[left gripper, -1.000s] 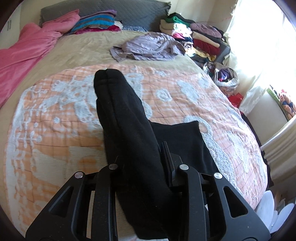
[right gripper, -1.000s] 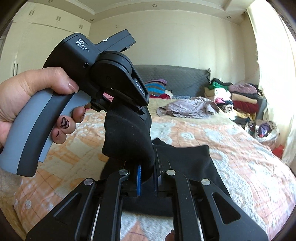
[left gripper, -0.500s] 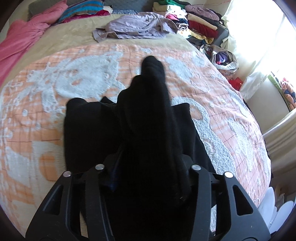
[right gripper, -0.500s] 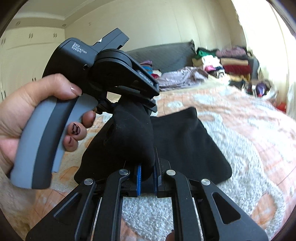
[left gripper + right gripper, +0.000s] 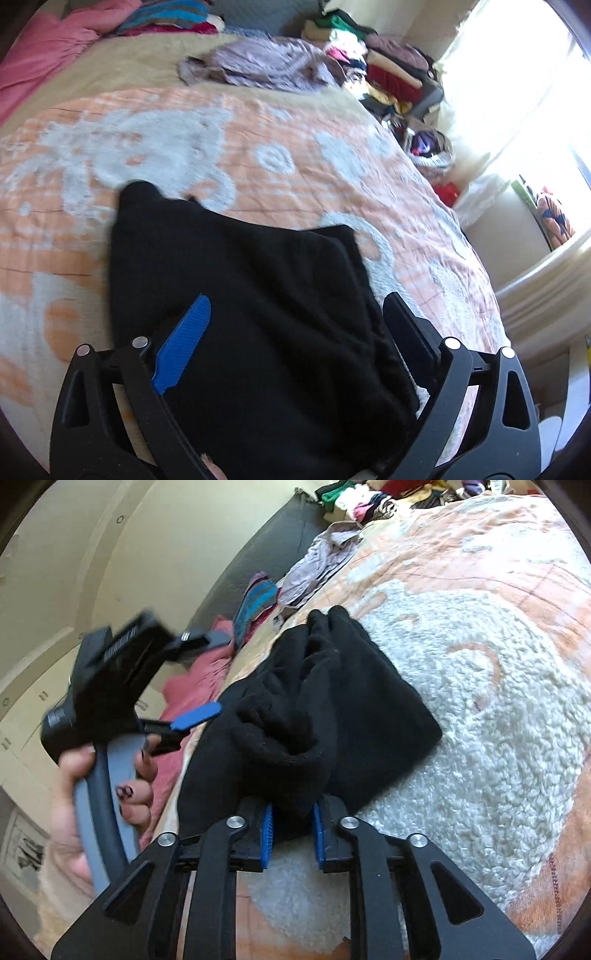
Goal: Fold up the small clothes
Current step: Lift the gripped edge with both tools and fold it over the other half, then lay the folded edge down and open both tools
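We are laying the soft, limp black garment (image 5: pixel 251 295) on the bed (image 5: pixel 258 155), left tongs (image 5: pixel 295 325) just spreading wide off it, right tongs (image 5: pixel 291 834) loosening but pinching its near edge, the best hold.

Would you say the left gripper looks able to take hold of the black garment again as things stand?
Probably yes. The left gripper has just been opening; its jaws stand wide with the black garment lying loose between them on the bedspread, nothing in the way.

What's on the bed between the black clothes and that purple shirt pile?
Nothing: only bare orange-and-white blanket lies between the black clothes and the crumpled purple shirt, seen in the left wrist view.
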A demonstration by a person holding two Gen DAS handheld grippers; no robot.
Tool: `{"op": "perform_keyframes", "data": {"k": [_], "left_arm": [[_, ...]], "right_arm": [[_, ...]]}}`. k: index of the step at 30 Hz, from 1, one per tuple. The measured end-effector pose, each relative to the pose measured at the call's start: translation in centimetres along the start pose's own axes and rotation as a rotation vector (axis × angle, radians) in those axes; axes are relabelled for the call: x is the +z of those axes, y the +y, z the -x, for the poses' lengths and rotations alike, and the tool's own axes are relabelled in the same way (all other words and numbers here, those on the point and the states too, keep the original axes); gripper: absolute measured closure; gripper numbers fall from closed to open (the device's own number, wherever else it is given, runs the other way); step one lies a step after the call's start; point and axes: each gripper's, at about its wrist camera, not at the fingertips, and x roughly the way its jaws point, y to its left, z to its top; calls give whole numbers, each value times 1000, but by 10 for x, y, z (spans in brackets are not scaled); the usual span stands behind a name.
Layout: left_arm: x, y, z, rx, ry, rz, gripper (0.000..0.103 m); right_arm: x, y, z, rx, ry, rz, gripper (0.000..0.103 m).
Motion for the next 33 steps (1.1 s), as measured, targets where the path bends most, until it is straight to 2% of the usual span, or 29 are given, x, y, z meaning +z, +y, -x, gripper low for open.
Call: {"op": "perform_keyframes", "data": {"k": [3, 4, 5, 8, 11, 15, 16, 19, 22, 26, 28, 30, 33], "left_arm": [[-7, 22, 15, 58, -31, 0, 15], [-10, 28, 18, 80, -38, -2, 15], [-16, 36, 22, 103, -44, -8, 15], [-29, 52, 28, 135, -41, -7, 15], [-43, 58, 28, 132, -18, -15, 15], [-46, 53, 25, 127, -12, -32, 15], [-46, 51, 25, 123, -9, -36, 15], [-48, 44, 24, 117, 0, -59, 15], [-51, 36, 25, 108, 5, -80, 15], [-56, 24, 26, 64, 14, -98, 15], [-59, 19, 22, 85, 30, -118, 15], [-62, 19, 17, 86, 47, -110, 15], [-65, 23, 16, 68, 53, -85, 15]], "right_arm": [[9, 7, -2, 34, 23, 29, 65], [16, 10, -5, 50, 44, 49, 53], [20, 13, -8, 52, 56, 62, 48], [42, 24, -20, 22, 83, 113, 43], [60, 23, -33, 23, 111, 92, 43], [76, 31, -52, 5, 165, 143, 44], [78, 33, -54, 1, 166, 151, 47], [81, 42, -56, -87, 153, 215, 78], [83, 52, -43, -125, 128, 273, 81], [84, 54, -29, -203, 86, 374, 81], [86, 38, -42, -213, 137, 351, 79], [82, 21, -49, -233, 173, 318, 68], [79, 7, -44, -234, 133, 285, 54]]}}
